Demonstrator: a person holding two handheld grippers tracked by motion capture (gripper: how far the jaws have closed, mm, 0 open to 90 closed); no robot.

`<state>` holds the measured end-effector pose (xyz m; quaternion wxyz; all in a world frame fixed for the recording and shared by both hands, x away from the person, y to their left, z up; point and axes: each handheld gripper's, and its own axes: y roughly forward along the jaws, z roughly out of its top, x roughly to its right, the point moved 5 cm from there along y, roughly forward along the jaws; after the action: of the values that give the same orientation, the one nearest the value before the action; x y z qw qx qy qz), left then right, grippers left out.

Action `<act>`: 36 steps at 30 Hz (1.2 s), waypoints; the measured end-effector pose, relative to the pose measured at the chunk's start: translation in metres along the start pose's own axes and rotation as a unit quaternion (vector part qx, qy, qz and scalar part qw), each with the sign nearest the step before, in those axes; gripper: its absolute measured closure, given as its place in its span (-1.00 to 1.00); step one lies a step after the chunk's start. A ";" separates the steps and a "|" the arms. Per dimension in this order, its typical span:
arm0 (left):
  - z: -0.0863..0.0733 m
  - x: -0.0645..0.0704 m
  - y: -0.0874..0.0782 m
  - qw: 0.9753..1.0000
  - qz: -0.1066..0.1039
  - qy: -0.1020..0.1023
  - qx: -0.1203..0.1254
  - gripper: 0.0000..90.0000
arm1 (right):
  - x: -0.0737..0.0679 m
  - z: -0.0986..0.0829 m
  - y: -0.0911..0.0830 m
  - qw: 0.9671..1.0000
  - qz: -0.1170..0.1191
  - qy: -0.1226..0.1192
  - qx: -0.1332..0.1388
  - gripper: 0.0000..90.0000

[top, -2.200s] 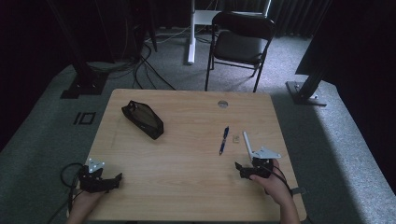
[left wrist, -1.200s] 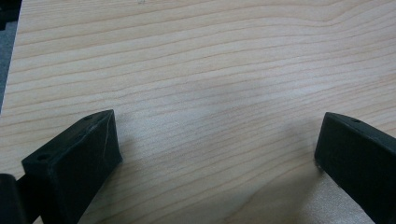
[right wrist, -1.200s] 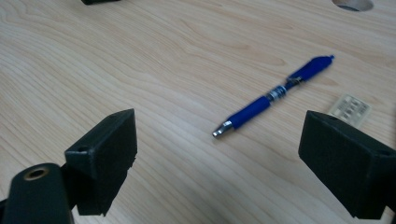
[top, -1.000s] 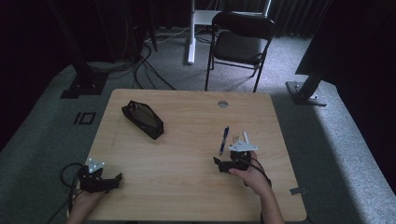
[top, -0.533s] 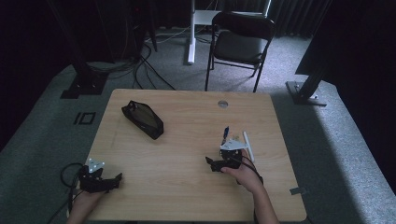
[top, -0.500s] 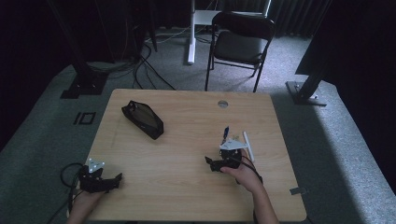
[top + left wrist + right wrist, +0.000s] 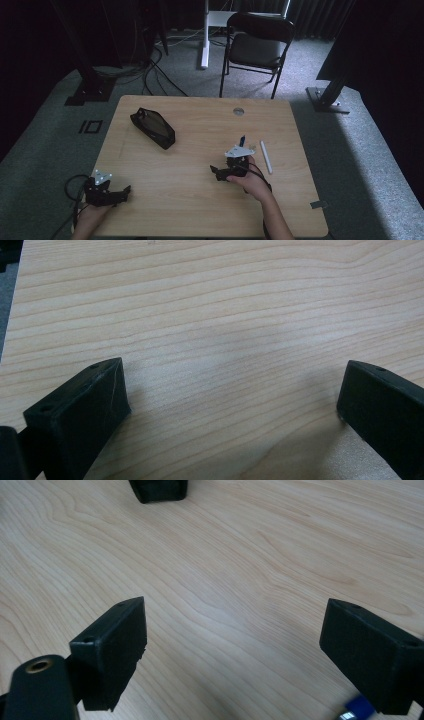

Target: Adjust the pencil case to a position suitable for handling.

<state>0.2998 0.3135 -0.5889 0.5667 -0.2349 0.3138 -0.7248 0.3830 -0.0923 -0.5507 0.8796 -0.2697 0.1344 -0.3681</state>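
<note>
Wooden table [image 7: 200,200], light grain, rectangular, with a round grommet [image 7: 238,111] near its far edge at 12 o'clock.

Right gripper [image 7: 216,172]: held in the person's right hand [image 7: 252,181], just right of the table's centre, jaws pointing toward 9 o'clock. In the right gripper view the two black jaws stand wide apart over bare wood, with nothing between them. A grey three-cornered plate sits on top of it.

Blue pen [image 7: 242,139]: lies on the table just beyond the right gripper at about 1 o'clock from it, mostly hidden by the plate; its blue end also shows at the lower edge of the right gripper view [image 7: 361,707], just beside the right-hand jaw. Whether it touches the jaw cannot be told.

White marker [image 7: 266,156]: lies near the right hand at 3 o'clock, lengthwise along the table's depth, apart from the gripper.

Black pouch [image 7: 152,128]: lies at 10 o'clock on the table, angled, well apart from both grippers; its end shows at the top of the right gripper view [image 7: 158,490].

Left gripper [image 7: 120,192]: at the table's 7 o'clock corner, held in the left hand [image 7: 90,217], jaws wide open over bare wood and gripping nothing.
</note>
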 end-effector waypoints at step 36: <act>0.000 0.000 0.000 1.000 0.000 0.000 0.000 -0.99 | -0.043 0.035 0.057 0.999 0.044 -0.006 0.015 -0.74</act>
<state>0.2998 0.3136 -0.5889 0.5664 -0.2350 0.3142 -0.7247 0.4014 -0.0151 -0.5531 0.8997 -0.2528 0.1349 -0.3294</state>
